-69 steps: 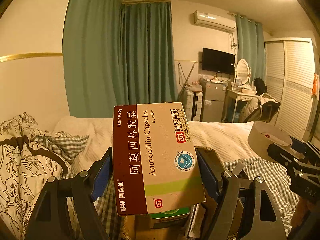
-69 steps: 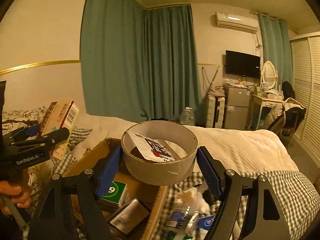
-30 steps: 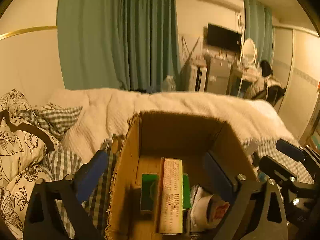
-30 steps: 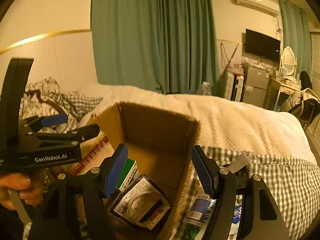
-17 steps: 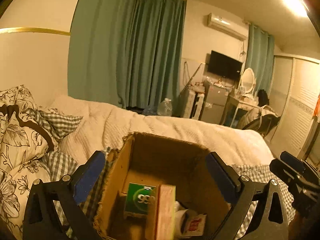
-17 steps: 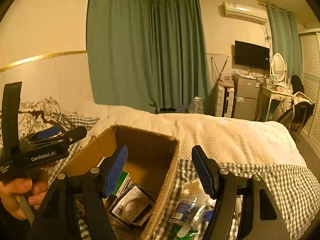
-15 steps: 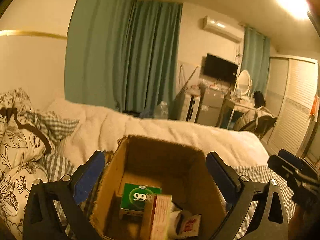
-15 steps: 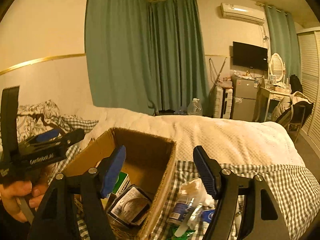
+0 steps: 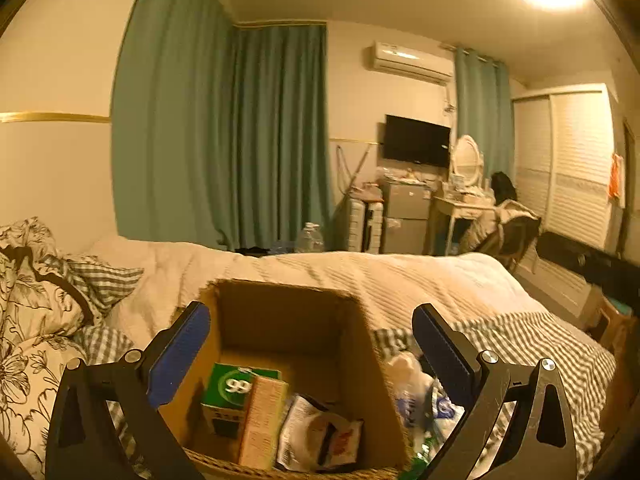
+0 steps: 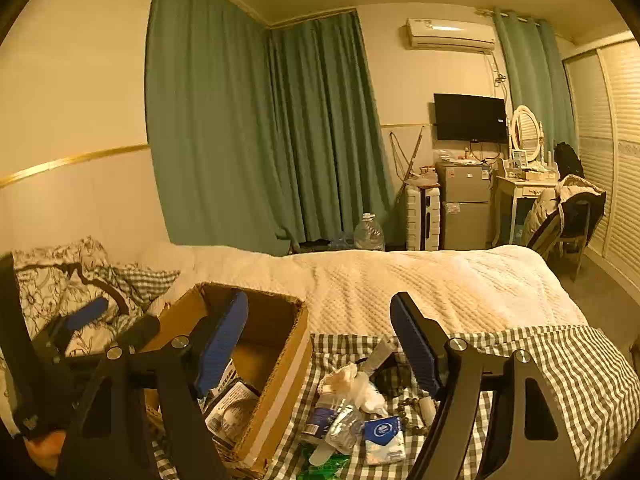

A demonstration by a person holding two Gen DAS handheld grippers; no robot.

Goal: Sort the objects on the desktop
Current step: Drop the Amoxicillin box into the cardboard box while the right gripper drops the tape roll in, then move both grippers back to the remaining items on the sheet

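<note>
- Cardboard box (image 9: 288,320), open-topped, sits on the bed (image 10: 420,280) near the floral pillows (image 9: 28,320), its far wall toward the green curtains (image 9: 224,140).
- Left gripper (image 9: 308,350) hovers above the box, jaws spread wide and holding nothing.
- Right gripper (image 10: 320,344) hangs over the box's right edge, jaws likewise wide apart and empty.
- Inside the box: a green carton (image 9: 234,390) at the left, a tan medicine box (image 9: 262,420) standing on edge just beside it, and a tape roll in a printed wrapper (image 9: 320,436) to their right.
- Just right of the box, on the checked cloth (image 10: 560,364), lies a loose pile: a small plastic bottle (image 10: 326,420), a blue tissue pack (image 10: 382,438) and crumpled white paper (image 10: 356,384).
</note>
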